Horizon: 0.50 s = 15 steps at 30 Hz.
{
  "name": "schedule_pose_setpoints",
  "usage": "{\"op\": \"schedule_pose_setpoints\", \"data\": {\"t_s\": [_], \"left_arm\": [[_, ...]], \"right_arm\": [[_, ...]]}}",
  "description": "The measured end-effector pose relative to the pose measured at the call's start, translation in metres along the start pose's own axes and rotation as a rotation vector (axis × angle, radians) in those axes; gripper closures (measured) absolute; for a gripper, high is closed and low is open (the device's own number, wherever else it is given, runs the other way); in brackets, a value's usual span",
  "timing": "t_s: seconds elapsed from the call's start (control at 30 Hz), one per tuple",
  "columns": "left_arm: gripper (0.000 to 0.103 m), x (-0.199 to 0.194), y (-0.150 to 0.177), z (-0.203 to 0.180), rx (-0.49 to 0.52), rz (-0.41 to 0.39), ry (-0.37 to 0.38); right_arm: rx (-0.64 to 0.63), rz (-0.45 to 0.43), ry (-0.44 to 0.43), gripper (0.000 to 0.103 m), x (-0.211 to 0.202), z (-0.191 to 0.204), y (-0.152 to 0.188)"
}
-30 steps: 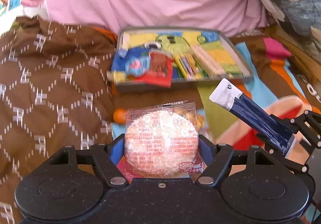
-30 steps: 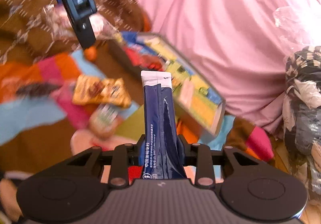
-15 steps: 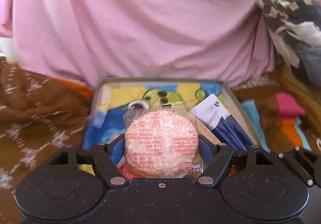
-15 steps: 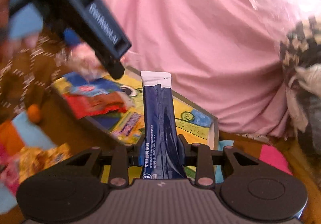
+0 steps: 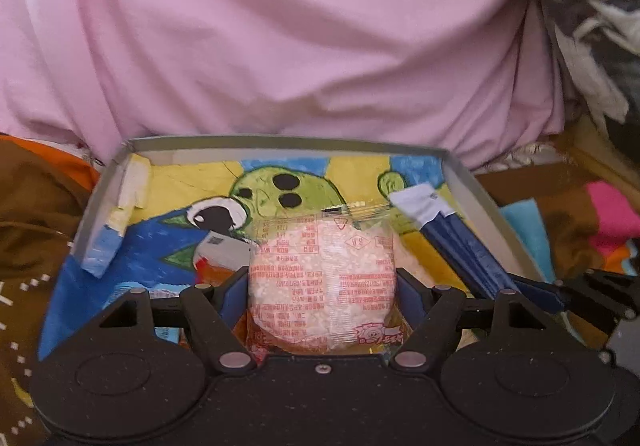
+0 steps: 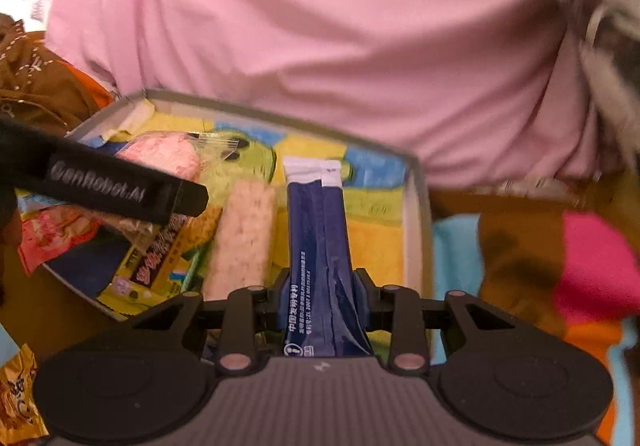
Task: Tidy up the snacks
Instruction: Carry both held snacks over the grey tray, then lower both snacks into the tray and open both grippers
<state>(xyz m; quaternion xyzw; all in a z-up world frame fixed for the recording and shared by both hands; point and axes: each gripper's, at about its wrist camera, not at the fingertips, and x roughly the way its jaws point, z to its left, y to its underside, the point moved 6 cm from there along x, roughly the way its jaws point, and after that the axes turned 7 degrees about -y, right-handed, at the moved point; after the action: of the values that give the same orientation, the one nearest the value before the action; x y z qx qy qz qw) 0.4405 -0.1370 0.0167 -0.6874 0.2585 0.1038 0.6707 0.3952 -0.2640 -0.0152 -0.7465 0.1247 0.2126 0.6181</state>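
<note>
Position of both claws has changed within the last second: from out over the patterned blanket [image 5: 36, 246] they have come forward over the tray [image 5: 280, 144], which now fills both views. Left claw [image 5: 322, 288] is clamped on a round rice cracker packet [image 5: 322, 278], held above the tray's painted floor. Right claw [image 6: 322, 300] is clamped narrow on a dark blue stick sachet [image 6: 318, 242], its white end pointing toward the tray's far wall. Snacks already lie in the tray, among them a pale cereal bar [image 6: 244, 234] just left of the sachet. Judgement: carry is complete; release of both items comes next. A yellow packet [image 6: 16, 402] remains outside the tray.
</note>
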Motion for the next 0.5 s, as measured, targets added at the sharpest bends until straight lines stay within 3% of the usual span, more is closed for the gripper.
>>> {"op": "schedule_pose_setpoints", "data": {"t_s": [0.5], "left_arm": [[0.027,0.012,0.009,-0.002,0.012,-0.004,-0.001]], "right_arm": [[0.004,-0.011,0.0,0.061,0.007,-0.005,0.006]]}}
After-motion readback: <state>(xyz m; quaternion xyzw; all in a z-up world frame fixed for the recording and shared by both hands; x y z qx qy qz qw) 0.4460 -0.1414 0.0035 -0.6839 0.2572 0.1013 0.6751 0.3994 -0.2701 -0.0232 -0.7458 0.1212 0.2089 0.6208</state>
